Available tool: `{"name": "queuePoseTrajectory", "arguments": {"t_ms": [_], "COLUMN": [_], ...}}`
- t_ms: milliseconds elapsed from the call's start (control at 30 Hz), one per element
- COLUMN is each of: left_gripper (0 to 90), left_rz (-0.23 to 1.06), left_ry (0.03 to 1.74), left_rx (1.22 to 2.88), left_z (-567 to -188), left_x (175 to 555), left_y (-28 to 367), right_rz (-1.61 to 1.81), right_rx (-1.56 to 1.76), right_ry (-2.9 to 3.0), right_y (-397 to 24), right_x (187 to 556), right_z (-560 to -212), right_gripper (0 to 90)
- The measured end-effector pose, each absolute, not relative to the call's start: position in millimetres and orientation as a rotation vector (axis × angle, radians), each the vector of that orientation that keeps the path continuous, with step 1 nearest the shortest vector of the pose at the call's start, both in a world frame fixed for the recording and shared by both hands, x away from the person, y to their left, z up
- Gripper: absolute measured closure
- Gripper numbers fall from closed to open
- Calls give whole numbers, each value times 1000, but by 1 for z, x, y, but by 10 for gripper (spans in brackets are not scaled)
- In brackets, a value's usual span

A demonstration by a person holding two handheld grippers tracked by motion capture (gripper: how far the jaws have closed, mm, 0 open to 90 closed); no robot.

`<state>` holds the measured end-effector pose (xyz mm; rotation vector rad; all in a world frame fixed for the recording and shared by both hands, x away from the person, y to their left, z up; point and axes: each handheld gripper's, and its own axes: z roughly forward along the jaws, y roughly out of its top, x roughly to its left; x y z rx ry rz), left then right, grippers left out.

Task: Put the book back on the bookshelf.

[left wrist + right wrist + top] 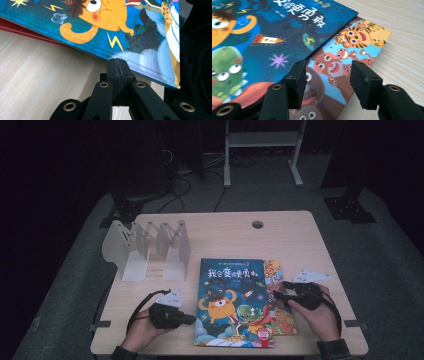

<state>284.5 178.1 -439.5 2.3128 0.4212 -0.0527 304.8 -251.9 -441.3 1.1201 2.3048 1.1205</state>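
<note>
Two grippers flank two stacked picture books.

Pale wooden table, round cable hole at 12 o'clock. White slotted metal book rack upright at 10 o'clock. White-legged frame on grey floor beyond.

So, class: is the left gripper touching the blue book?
Touching. In the left gripper view, the left gripper, jaws shut, presses its tips against the blue book's edge.

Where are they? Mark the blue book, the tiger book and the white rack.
blue book (231, 302), high view, cover middle.
tiger book (352, 47), right gripper view, uncovered cover strip.
white rack (177, 245), high view, right divider plate.
</note>
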Motion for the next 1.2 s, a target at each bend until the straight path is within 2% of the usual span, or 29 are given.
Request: {"name": "queuePoseTrajectory", "arguments": {"t_ms": [267, 1200], "left_gripper": [900, 900], "left_rz": [-60, -108], "left_ry": [432, 289], "left_rx": [2281, 2301], "left_z": [-438, -442], "left_x": [284, 279], "left_y": [173, 93], "right_rz": [1135, 1132], "right_rx": [1115, 1103], "right_ry": [2313, 2334], "right_y": [-253, -247], "right_x": [296, 299], "right_z": [-441, -443], "right_gripper": [454, 432]}}
